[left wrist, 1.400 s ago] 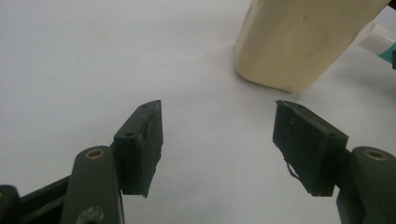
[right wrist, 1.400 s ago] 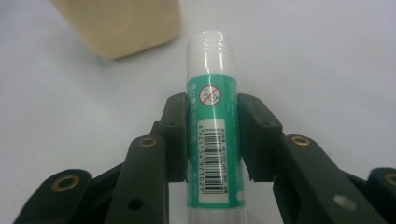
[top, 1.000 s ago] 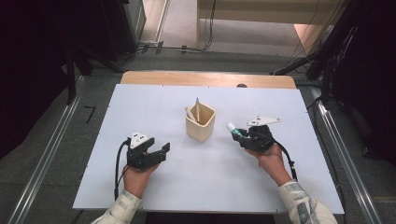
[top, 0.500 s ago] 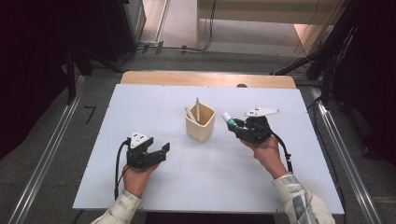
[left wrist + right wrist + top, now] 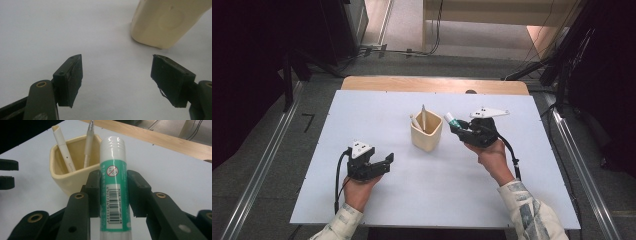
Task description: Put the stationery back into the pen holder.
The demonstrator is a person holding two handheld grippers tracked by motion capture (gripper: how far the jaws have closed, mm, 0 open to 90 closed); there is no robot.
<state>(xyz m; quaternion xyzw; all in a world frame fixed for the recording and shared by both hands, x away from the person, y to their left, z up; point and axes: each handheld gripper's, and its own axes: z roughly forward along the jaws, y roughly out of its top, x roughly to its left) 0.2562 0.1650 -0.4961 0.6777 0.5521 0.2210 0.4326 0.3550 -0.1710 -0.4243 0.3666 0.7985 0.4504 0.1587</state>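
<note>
A cream square cup (image 5: 426,133) (image 5: 67,167) (image 5: 167,22) stands mid-table with two pale pens (image 5: 421,120) (image 5: 63,147) sticking out of it. Just right of the cup, my right gripper (image 5: 458,125) (image 5: 113,192) is shut on a green-and-white glue stick (image 5: 450,120) (image 5: 114,187), held above the table with its white cap pointing toward the cup. My left gripper (image 5: 384,162) (image 5: 117,80) rests low at the front left, jaws wide open with nothing between them, the cup ahead of it to the right.
A white sheet (image 5: 362,115) covers the table, with a wooden strip (image 5: 432,84) along its far edge. Metal rails (image 5: 262,165) run down both sides of the table. Cables (image 5: 337,180) trail from each gripper.
My right gripper has carried the glue stick left and slightly up, from the right of the table to right beside the cup. The left gripper has not moved.
</note>
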